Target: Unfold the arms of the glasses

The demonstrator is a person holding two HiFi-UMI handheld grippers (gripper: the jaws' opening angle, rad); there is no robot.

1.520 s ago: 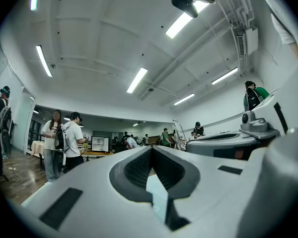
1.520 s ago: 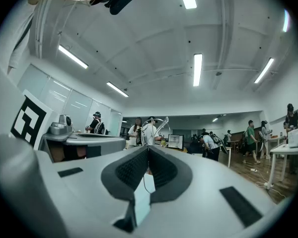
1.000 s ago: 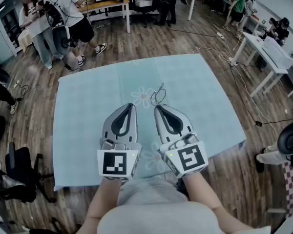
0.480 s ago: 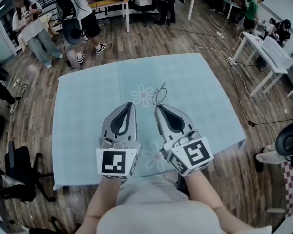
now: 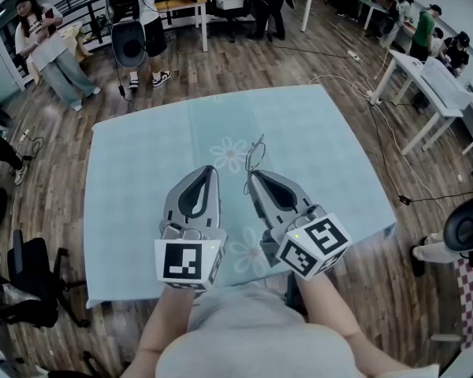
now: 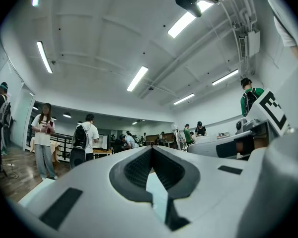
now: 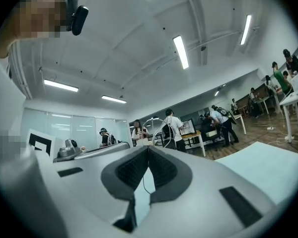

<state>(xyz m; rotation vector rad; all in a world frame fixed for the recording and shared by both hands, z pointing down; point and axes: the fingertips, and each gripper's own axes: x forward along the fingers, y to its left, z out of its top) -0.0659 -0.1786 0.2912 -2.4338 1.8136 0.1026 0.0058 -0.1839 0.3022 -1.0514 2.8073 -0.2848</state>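
While the right gripper (image 5: 251, 176) has its jaws clenched on the glasses (image 5: 255, 155), the task looks barely begun. The glasses are a thin wire frame poking out past that gripper's tip, over the pale blue cloth of the bench (image 5: 134, 172) and near a printed flower (image 5: 230, 154). Whether they touch the cloth I cannot tell. In the right gripper view a fine wire runs down between the closed jaws, and the rim loops stand up just beyond the tip.

The left gripper (image 5: 211, 171) sits just beside the right one, jaws pressed together with nothing between them, and it is clear of the frame. The wire is too fine to show whether either arm has swung out. Since only one gripper has hold of the frame, I judge that the unfolding itself remains to be done. The left jaws would have to part, take hold of an arm and swing it outward, and then the second arm needs the same.
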